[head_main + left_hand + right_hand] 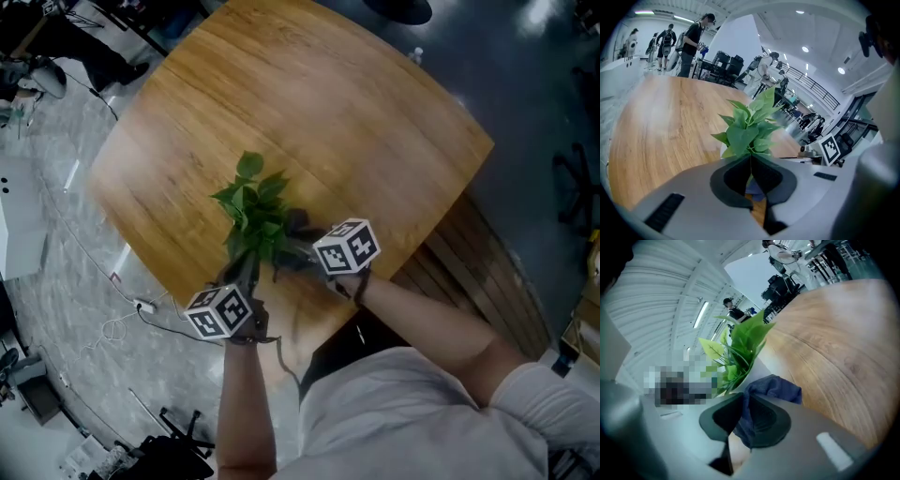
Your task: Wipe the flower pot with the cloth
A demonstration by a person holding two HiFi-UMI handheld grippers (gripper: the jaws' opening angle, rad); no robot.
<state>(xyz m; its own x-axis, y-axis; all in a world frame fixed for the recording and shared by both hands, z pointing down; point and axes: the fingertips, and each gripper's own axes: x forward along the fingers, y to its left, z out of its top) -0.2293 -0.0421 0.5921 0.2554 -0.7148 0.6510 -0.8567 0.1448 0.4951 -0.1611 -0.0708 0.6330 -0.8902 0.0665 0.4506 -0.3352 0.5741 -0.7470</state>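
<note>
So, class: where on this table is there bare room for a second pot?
Free: the table beyond the plant, and either side of it. Crowded: the near edge, where the left gripper and right gripper meet at the flower pot.

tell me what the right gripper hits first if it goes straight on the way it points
Most likely the flower pot: the right gripper, shut on the blue cloth, points at its white wall close ahead, though depth is unclear.

From here I count one flower pot (pixel 759 370), one plant (pixel 255 211), one cloth (pixel 776 387), one table (pixel 328 103) — plus two grippers, the left gripper (pixel 751 159) and the right gripper (pixel 743 401).
</note>
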